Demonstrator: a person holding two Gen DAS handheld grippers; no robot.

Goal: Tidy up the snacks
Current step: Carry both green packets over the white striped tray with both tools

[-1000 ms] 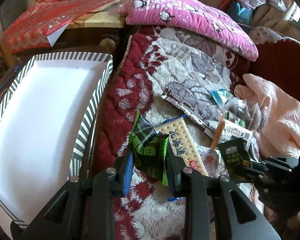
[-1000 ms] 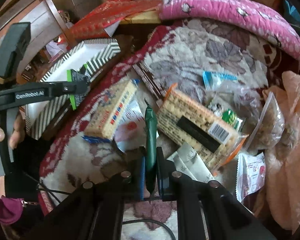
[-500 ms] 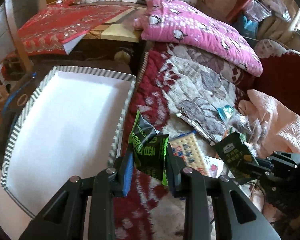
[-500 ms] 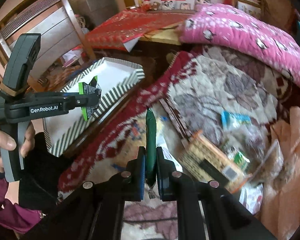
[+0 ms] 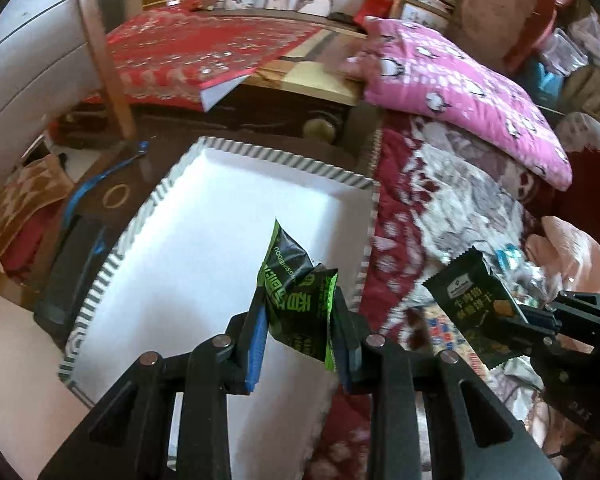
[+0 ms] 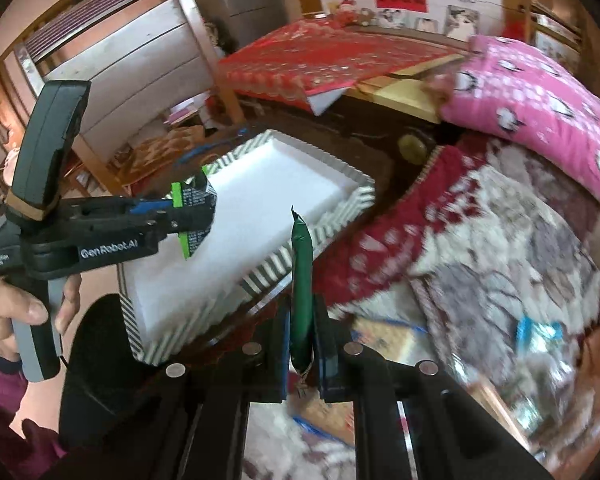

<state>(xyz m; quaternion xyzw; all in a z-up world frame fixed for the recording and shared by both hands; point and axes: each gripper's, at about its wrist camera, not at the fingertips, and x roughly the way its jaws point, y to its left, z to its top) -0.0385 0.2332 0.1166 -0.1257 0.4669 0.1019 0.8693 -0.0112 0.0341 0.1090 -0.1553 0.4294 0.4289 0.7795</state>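
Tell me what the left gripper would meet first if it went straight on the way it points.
Probably the white floor of the striped-rim tray: the left gripper, shut on a green-and-black snack packet, points over it; height is unclear.

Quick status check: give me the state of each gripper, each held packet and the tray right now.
Left gripper: shut on the green snack packet.
Green snack packet: pinched, held above the tray.
Right gripper: shut on the dark packet.
Dark packet: pinched edge-on, held over the blanket beside the tray.
Striped tray: upright, no snacks seen inside.

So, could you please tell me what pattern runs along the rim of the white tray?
Dark green-and-white stripes line the white rectangular tray's rim; the left wrist view shows it best.
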